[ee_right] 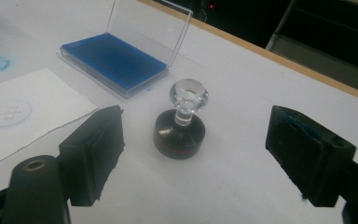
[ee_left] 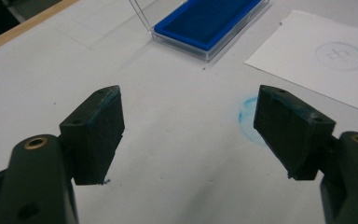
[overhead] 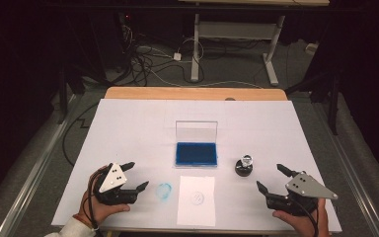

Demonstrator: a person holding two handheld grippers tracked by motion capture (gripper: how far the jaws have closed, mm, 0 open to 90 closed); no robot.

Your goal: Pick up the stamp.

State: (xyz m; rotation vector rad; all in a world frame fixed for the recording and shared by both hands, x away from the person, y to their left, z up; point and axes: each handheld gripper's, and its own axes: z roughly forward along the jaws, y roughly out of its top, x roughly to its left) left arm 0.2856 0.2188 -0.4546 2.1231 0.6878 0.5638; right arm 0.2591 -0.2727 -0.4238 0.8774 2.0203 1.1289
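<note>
**Lining up on the stamp before the grab**

The right gripper (overhead: 272,179) sits with its jaws spread wide and nothing between them, pointed at the stamp (ee_right: 182,122), which stands upright on the white table cover (overhead: 128,128) just ahead of the jaws and roughly centred in the gap. The left gripper (overhead: 137,176) is likewise wide open and empty, resting near the table's front edge; ahead of it and slightly toward its right jaw lies a blue ink smudge (ee_left: 247,116) on the cover.

The step in hand looks like picking up the stamp. To do it well, I would carry the right gripper straight forward so the jaws pass either side of the clear knob handle, then close on the narrow neck or on the dark round base, low enough that the stamp does not tip. Keeping the tool level should keep the stamp face flat for inking. The open ink pad (ee_right: 114,60) lies beyond the stamp and toward the right gripper's left jaw, its clear lid standing up at the back. The paper sheet (overhead: 196,200) lies farther to that left side, between the two grippers.

Counted: one stamp, one ink pad, one paper sheet bearing one faint round imprint (overhead: 197,198), one blue smudge, two grippers.
</note>
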